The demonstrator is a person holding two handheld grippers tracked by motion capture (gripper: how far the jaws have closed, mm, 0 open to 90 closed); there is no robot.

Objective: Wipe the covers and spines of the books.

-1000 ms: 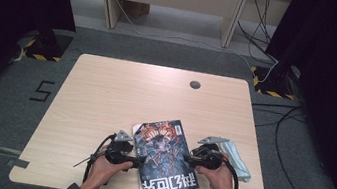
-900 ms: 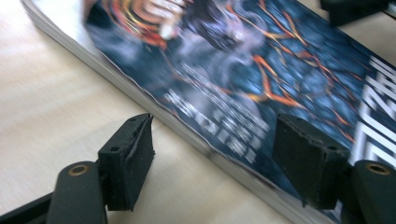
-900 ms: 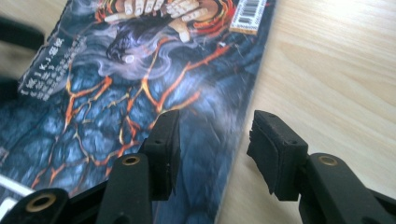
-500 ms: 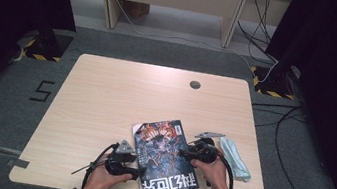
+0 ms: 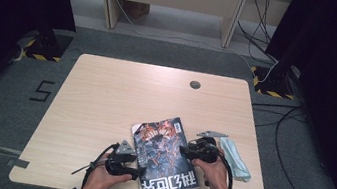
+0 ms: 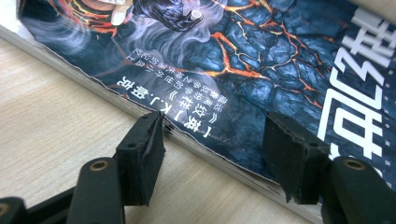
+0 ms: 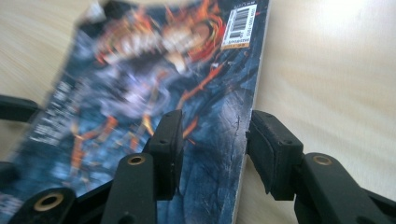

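Note:
A book (image 5: 164,157) with a dark blue and orange cover lies flat near the table's front edge. My left gripper (image 5: 137,172) is at its left edge. In the left gripper view the gripper (image 6: 215,128) is open and straddles the torn edge: one pad (image 6: 149,149) touches the edge from the table side, the other rests over the cover (image 6: 261,60). Its jaws have just been closing. My right gripper (image 5: 187,152) is at the book's right side. It (image 7: 215,123) is open astride the spine edge of the book (image 7: 140,93), and its jaws have just closed further.
A light blue face mask (image 5: 236,159) lies on the table right of my right hand. A round cable hole (image 5: 195,85) sits near the far edge. The pale wood table (image 5: 120,97) stretches bare behind the book. Cables run on the floor at the right.
Both hands have barely shifted; the left gripper sits slightly nearer the table's front edge. The book lies where it was.

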